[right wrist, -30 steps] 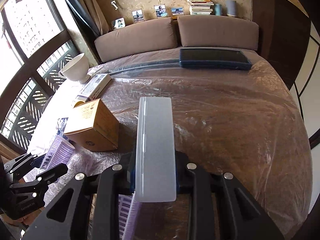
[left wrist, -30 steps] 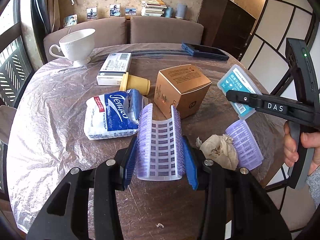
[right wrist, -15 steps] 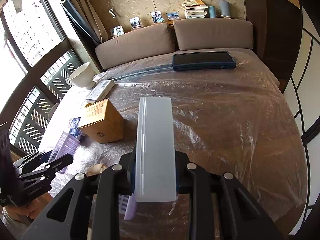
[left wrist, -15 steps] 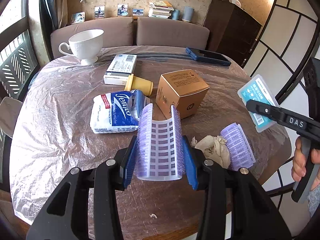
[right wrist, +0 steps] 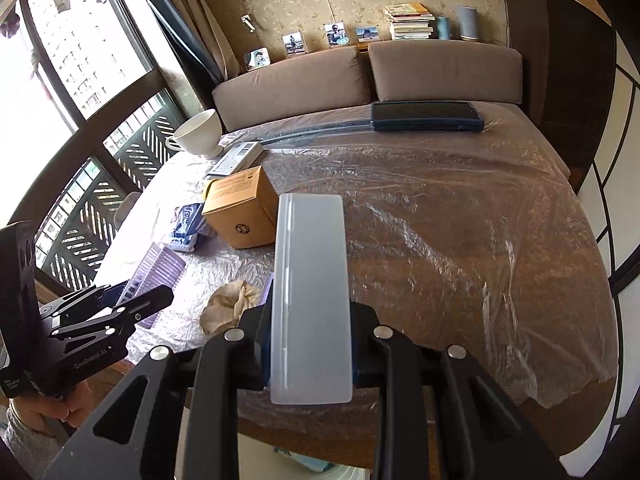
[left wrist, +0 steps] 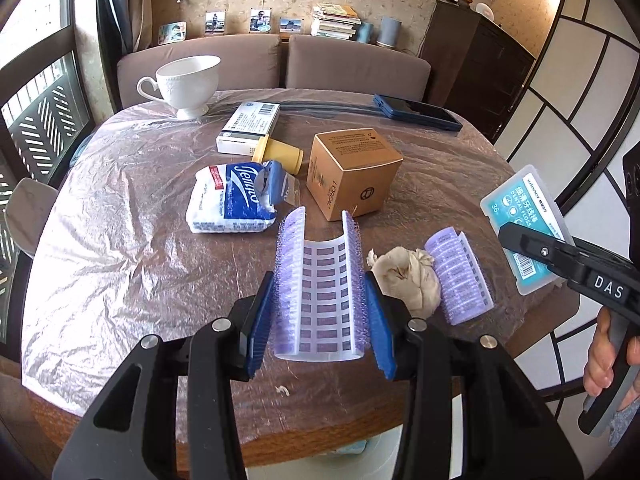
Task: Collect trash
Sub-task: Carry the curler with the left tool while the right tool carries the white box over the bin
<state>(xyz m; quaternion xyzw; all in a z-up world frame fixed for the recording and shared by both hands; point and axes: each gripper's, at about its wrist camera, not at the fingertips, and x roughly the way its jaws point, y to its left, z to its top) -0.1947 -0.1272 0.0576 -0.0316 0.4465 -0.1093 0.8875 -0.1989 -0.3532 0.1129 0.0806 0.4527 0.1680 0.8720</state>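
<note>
My left gripper (left wrist: 319,282) is shut on a curved purple half of a hair roller (left wrist: 320,300), held above the near edge of the film-covered table (left wrist: 120,272). A crumpled beige tissue (left wrist: 404,276) and a whole purple roller (left wrist: 458,276) lie just right of it. My right gripper (right wrist: 311,320) is shut on a translucent dental floss box (right wrist: 310,280), whose teal label (left wrist: 524,216) shows in the left wrist view. That box hangs past the table's right rim. In the right wrist view the left gripper (right wrist: 120,304) sits low at the left, near the tissue (right wrist: 228,304).
Farther back on the table are a blue-and-white tissue pack (left wrist: 232,200), a brown carton (left wrist: 356,168), a yellow cap (left wrist: 280,152), a white box (left wrist: 250,126), a white cup (left wrist: 186,80) and a dark phone (left wrist: 416,112). Something white and blue (right wrist: 320,468) shows below the near edge.
Both grippers have drawn back and slightly up from the table, each keeping its load. In the left wrist view the floss box has slid right, off past the table's rim.
</note>
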